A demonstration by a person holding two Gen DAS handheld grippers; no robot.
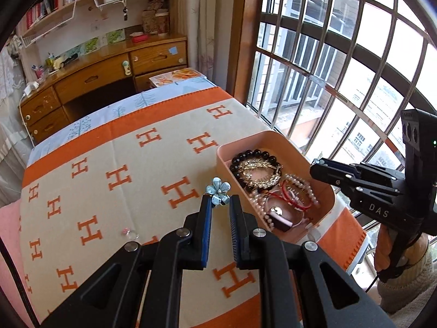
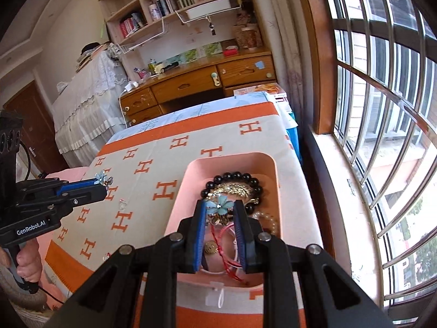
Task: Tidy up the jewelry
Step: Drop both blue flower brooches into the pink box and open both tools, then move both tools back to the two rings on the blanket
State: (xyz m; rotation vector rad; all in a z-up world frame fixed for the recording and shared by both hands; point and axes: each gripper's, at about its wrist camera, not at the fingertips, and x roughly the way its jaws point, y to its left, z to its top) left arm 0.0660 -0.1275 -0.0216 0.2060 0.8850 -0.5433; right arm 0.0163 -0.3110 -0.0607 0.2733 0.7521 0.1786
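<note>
Pinching one blue flower clip (image 1: pixel 218 192) above the blanket (image 1: pixel 114 169) in the left gripper (image 1: pixel 220 201), another (image 2: pixel 220 204) over the pink tray (image 2: pixel 269 169) in the right gripper (image 2: pixel 218 210); best lowered gently among the bracelets (image 2: pixel 232 188).

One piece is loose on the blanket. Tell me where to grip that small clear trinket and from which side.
Come straight down from above with the left gripper, once it has dropped its blue flower, fingers straddling the whole clear trinket: it is tiny, lies low on the blanket and stands alone.
</note>
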